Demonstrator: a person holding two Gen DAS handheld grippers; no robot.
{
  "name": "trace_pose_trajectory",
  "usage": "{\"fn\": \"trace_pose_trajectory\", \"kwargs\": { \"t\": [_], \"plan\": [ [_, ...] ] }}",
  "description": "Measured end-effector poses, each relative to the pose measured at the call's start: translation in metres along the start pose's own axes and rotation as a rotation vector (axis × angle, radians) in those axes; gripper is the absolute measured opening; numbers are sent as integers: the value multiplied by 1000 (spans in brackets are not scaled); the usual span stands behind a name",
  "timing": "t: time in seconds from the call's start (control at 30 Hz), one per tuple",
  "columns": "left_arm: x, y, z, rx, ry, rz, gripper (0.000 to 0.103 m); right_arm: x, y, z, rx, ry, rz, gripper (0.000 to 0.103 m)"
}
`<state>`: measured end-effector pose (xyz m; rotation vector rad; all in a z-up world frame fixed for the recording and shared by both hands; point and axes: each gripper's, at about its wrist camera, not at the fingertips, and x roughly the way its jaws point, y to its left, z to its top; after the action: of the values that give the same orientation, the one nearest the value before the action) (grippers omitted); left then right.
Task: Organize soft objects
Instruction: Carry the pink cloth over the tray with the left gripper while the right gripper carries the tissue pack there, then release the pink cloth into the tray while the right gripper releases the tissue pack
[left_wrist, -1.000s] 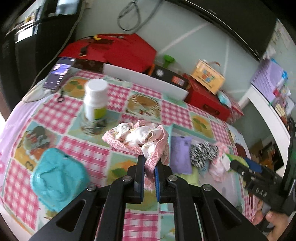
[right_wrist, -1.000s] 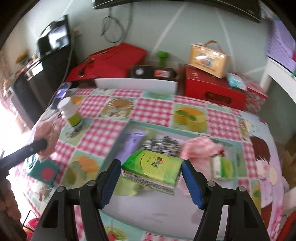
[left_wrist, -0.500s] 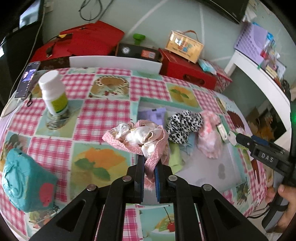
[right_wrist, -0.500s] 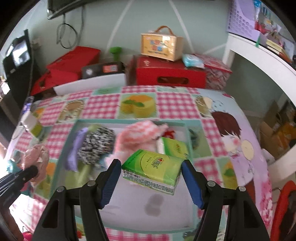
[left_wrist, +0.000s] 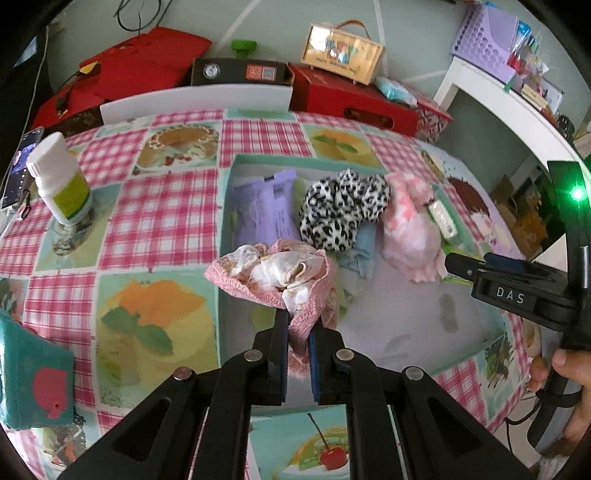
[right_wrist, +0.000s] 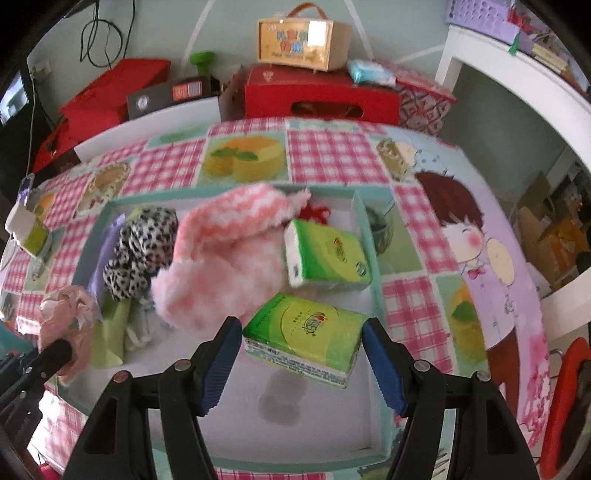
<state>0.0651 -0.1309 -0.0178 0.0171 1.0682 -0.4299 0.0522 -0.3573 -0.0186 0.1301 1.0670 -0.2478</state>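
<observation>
Your left tool (left_wrist: 298, 325) is pinched nearly shut on the pink lacy cloth (left_wrist: 273, 273). It's limp and light, so grabbing a bunched edge works. It's dangling over the tray's (right_wrist: 364, 218) left rim now, where earlier it hung over the surface. Your right tool (right_wrist: 302, 345) holds the green tissue pack (right_wrist: 304, 338) by its ends. It's squishy, and it's now lower inside the tray.

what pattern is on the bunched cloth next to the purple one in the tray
Black-and-white leopard print, clearest in the left wrist view.
</observation>
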Motion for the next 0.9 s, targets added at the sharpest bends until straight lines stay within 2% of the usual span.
{"fn": "trace_pose_trajectory", "kwargs": {
  "t": [0.33,0.37,0.43,0.47,0.5,0.73,0.9],
  "plan": [
    [17,1,-6,-12,82,16,12,11,4,-8,-25,56,-15,71],
    [17,1,-6,-12,83,17,16,11,4,-9,-28,59,-17,71],
    [16,0,-6,-8,84,20,32,12,6,-9,-35,67,-21,72],
    [15,0,-6,-6,82,24,43,12,6,-9,-38,70,-22,72],
    [13,-1,-6,-2,74,29,47,12,7,-9,-41,72,-23,72],
    [4,-1,-2,8,49,34,52,8,17,-9,-82,66,-40,78],
    [-7,2,3,-9,2,35,54,2,21,-8,-93,48,-48,84]
  ]
}}
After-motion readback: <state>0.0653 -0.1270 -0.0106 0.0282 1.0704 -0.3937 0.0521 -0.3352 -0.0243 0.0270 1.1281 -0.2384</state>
